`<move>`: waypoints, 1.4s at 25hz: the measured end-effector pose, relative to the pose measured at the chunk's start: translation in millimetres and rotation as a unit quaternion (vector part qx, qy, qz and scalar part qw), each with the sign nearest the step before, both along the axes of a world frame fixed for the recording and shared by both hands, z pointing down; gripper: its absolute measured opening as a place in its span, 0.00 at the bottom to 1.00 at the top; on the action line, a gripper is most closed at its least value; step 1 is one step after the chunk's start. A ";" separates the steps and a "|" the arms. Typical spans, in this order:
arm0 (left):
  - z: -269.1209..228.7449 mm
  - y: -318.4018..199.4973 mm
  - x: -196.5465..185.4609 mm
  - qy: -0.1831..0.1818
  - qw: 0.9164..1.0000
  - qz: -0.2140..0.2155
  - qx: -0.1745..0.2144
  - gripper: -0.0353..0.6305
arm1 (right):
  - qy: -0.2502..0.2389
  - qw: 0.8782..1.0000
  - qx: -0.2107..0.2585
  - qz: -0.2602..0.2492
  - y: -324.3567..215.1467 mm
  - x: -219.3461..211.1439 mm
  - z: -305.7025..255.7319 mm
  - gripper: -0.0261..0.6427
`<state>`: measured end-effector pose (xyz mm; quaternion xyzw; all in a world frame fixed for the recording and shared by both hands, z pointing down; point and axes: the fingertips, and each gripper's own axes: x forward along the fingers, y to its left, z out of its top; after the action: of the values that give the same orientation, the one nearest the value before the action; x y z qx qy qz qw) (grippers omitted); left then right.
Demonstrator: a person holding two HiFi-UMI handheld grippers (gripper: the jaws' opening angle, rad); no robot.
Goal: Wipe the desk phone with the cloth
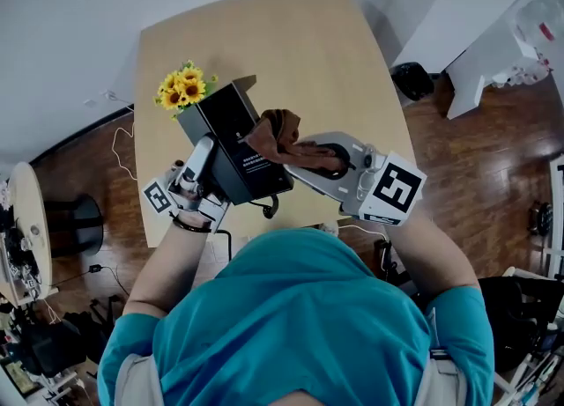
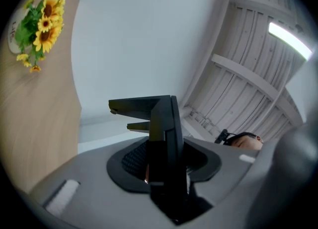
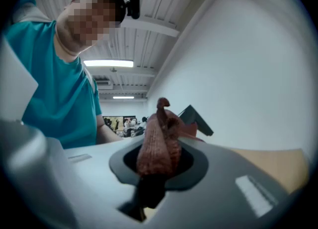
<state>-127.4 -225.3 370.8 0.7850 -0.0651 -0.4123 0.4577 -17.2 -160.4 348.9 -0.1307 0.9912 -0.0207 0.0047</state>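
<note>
**Wooden table** [image 1: 291,43]: pale top, seen beneath both claws and extending well ahead of the left gripper [image 1: 204,151] and the right gripper [image 1: 295,156].

**Sunflowers** [image 1: 182,87]: set on the table just ahead of the left gripper, slightly to its outer side; shown at upper left in the left gripper view [image 2: 42,22].

**Dark wood floor** [image 1: 476,158]: seen on the outer side of the right gripper.

**Black round object** [image 1: 411,78]: placed on the floor, ahead of the right gripper and well apart from it.

**Ceiling light strip** [image 3: 108,63]: seen overhead, beyond the right gripper.

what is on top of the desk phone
A brown cloth, pinched in the right tongs, sits bunched over the upper edge of the desk phone. The phone surface beneath it is covered.
</note>
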 end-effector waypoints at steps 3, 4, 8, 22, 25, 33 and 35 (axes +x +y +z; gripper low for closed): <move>-1.5 -9.9 -10.8 -0.002 0.999 -0.039 -0.014 0.32 | 0.032 0.999 0.009 -0.020 24.0 6.5 18.3 0.13; -1.0 -14.6 -15.3 -0.002 0.998 -0.053 -0.022 0.32 | 0.037 0.999 0.011 -0.025 28.8 7.4 22.2 0.13; 8.6 -36.0 -28.9 0.014 0.991 -0.107 -0.082 0.32 | 0.032 0.999 0.011 -0.030 41.6 9.1 26.5 0.13; 6.5 -21.5 -13.4 0.093 0.990 -0.054 -0.091 0.32 | 0.033 0.999 -0.001 0.034 -10.2 12.9 40.6 0.13; -3.4 -8.7 -6.7 0.082 0.995 -0.023 -0.058 0.32 | -0.018 0.994 -0.068 0.083 -42.5 45.8 38.5 0.13; -27.2 37.6 26.0 0.048 0.992 0.111 0.028 0.32 | -0.242 0.924 -0.291 -0.061 -56.6 13.6 5.1 0.13; -27.7 39.5 26.9 0.054 0.990 0.126 0.031 0.32 | -0.299 0.891 -0.320 -0.122 -53.4 4.8 -4.1 0.13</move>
<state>-100.5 -185.8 343.1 0.7776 0.0716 -0.3949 0.4841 -12.5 -213.8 344.8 0.0096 0.8907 -0.3751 0.2566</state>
